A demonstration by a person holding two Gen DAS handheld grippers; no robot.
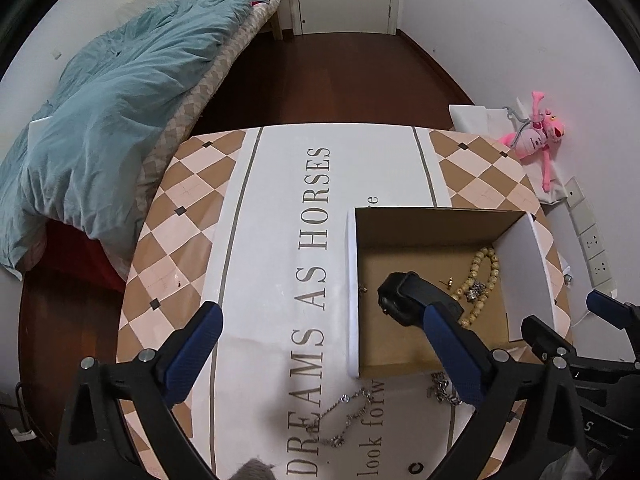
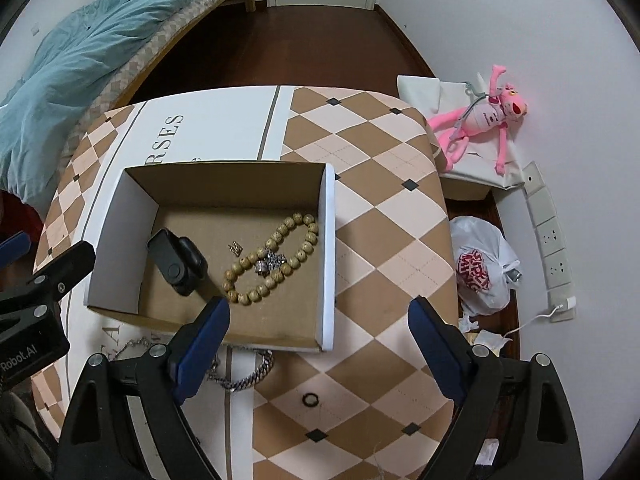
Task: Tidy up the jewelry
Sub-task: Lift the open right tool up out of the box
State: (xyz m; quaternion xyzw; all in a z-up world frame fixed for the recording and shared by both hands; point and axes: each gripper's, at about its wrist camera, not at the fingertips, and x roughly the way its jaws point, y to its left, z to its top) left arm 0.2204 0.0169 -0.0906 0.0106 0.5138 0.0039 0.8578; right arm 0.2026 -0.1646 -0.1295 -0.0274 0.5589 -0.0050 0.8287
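An open cardboard box (image 2: 329, 248) (image 1: 524, 264) stands on the checked tablecloth. Inside lie a black watch (image 2: 178, 262) (image 1: 400, 296), a wooden bead bracelet (image 2: 272, 258) (image 1: 486, 276), a small silver charm (image 2: 270, 265) and a tiny gold earring (image 2: 235, 247) (image 1: 447, 281). Just outside the box's near wall lie a chunky silver chain (image 2: 244, 374) (image 1: 444, 390) and a thin silver chain (image 1: 344, 416). A black ring (image 2: 310, 400) rests on the cloth further forward. My left gripper (image 1: 324, 348) stands open over the cloth, left of the box. My right gripper (image 2: 320, 344) stands open above the box's near right corner, nothing between its fingers.
A bed with a teal duvet (image 1: 108, 120) stands to the left. A pink plush toy (image 2: 486, 120) lies on a white bag by the right wall. A white plastic bag (image 2: 482, 266) sits on the floor beside the table, under wall sockets (image 2: 550, 236).
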